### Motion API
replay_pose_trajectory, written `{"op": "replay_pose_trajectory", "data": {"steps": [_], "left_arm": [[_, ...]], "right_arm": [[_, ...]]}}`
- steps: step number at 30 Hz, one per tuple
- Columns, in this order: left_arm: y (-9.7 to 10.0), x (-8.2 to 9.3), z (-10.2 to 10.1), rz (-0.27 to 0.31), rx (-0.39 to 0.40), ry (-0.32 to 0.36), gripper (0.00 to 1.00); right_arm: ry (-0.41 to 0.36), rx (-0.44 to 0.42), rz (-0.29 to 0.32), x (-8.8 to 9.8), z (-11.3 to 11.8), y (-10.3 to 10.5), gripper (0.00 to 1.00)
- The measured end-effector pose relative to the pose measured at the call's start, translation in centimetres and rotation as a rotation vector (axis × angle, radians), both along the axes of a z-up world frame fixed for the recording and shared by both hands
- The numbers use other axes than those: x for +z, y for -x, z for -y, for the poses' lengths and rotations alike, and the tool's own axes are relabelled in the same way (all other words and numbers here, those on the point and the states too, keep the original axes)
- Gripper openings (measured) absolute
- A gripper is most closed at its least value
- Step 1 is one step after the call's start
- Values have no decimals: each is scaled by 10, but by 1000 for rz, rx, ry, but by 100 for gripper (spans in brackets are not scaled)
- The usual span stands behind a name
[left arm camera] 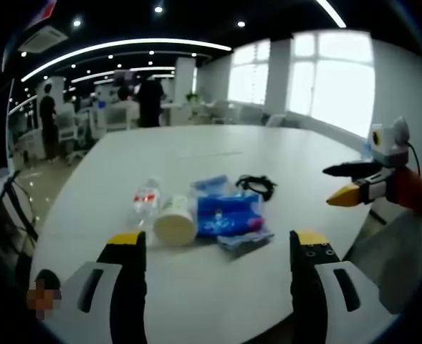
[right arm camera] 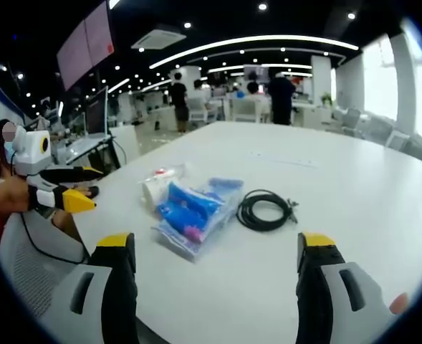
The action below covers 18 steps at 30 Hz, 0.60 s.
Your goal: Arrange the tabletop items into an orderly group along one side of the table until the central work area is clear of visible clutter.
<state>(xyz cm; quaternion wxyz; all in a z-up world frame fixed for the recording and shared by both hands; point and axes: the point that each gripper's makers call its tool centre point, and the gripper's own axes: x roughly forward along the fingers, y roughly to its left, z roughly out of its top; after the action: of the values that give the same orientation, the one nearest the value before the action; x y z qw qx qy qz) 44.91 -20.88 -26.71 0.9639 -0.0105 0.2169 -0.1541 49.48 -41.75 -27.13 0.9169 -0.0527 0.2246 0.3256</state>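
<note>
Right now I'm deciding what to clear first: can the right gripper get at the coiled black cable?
Probably yes. The right gripper is open, and bare table lies between it and the black cable, which sits apart from the blue packet.

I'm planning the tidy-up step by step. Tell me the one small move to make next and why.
Probably lower the right tool onto the coiled black cable. It lies apart from the blue packet, the paper cup and the plastic bottle, which already cluster together. Both tools, the left tool included, are open and hold nothing, and the cable sits nearest the right one.
</note>
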Motion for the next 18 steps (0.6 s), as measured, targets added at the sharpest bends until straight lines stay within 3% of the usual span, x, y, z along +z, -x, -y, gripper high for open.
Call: {"op": "replay_pose_trajectory", "data": {"steps": [10,18], "left_arm": [[-6,6,-5,8,6,-4,78],[-21,23,-20,45,33,-33,78]], "right_arm": [[1,1,-1,0,0,0,93],[-4,3,4,2,1,0,93]]}}
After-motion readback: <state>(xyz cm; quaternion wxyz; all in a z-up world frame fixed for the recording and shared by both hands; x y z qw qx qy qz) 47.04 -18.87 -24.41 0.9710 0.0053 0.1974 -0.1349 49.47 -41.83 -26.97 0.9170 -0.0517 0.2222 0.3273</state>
